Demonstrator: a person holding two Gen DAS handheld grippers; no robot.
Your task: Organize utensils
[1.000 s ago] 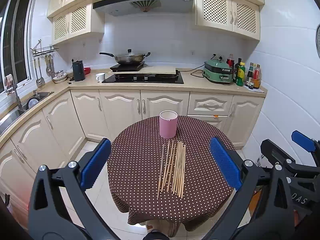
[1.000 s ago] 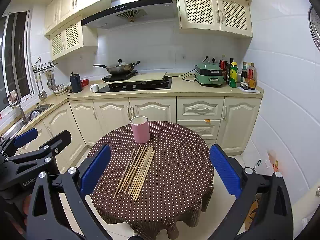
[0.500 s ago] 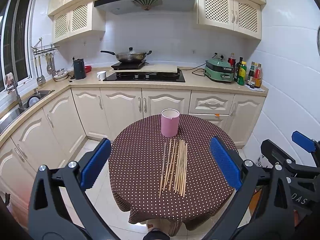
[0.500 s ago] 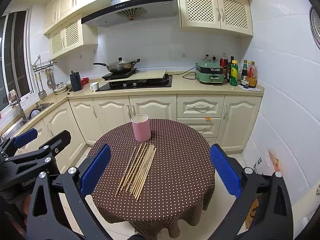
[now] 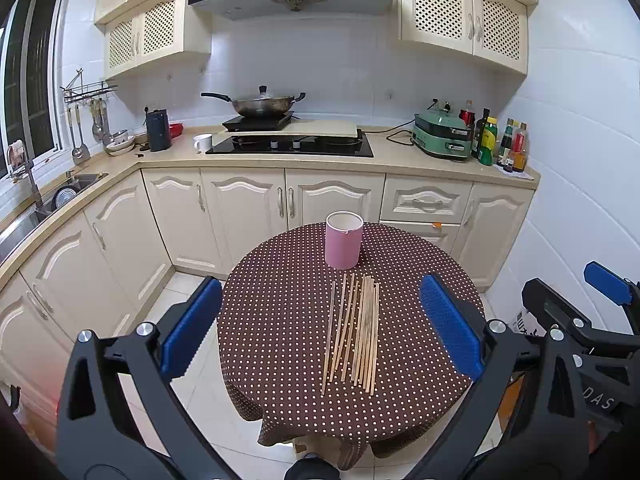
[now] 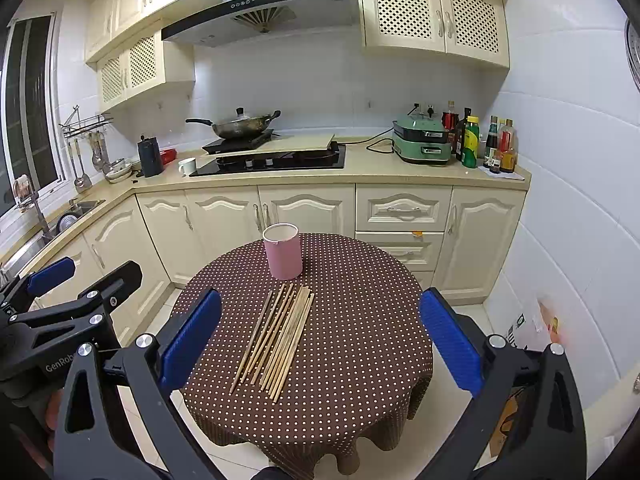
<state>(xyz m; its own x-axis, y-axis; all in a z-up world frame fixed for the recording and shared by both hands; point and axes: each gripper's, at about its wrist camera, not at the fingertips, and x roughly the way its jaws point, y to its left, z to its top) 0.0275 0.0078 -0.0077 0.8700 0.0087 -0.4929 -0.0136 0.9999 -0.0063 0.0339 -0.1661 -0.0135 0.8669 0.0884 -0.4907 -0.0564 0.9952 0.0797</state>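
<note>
The chopsticks (image 5: 354,332) lie loose and side by side on the dotted tablecloth (image 6: 360,340) of the round counter, just in front of the upright pink holder (image 5: 343,245), likely their destination. Left gripper (image 5: 320,332) and right gripper (image 6: 316,336) hover short of the counter, jaws spread wide, holding nothing. Compared with a second ago, both have edged closer; the sticks look larger, unmoved.
</note>
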